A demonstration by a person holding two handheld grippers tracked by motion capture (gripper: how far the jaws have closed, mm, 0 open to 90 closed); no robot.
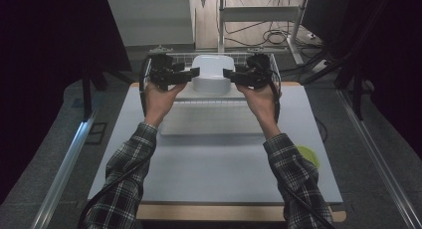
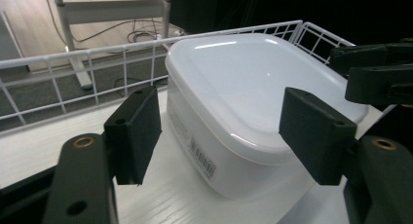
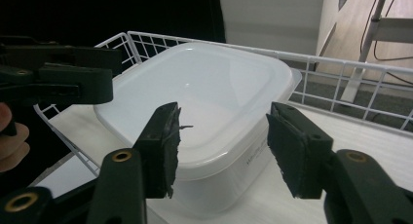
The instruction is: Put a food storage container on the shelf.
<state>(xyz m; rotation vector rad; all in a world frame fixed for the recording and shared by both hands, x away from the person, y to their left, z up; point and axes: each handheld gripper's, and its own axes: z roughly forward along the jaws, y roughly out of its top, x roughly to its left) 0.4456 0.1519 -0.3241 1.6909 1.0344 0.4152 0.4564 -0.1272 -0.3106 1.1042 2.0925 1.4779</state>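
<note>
Here your landmark is the white container point(image 1: 214, 73), a square plastic tub with rounded corners and its lid on, sitting upright on the white floor of the wire basket point(image 1: 274, 69) at the far end of the table point(image 1: 219, 174). The basket's white wire wall runs behind the tub, and a small printed label shows low on the tub's side wall.

Your left gripper point(image 1: 190, 74) sits just to the tub's left, pointing inward at it. In the left gripper view its jaws stand wide apart with nothing between the pads; the tub point(image 2: 253, 107) lies just ahead of them, and whether either pad touches it can't be told.

Your right gripper point(image 1: 232, 75) mirrors it just to the tub's right, also pointing inward. In the right gripper view the jaws are parted about as widely, holding nothing, with the tub's near corner point(image 3: 204, 117) lying just beyond the gap.

On your side of the tub, a pale flat tray point(image 1: 209, 120) rests on the table, and a yellow-green disc point(image 1: 309, 157) lies well off toward the right edge, partly behind your right sleeve.
</note>
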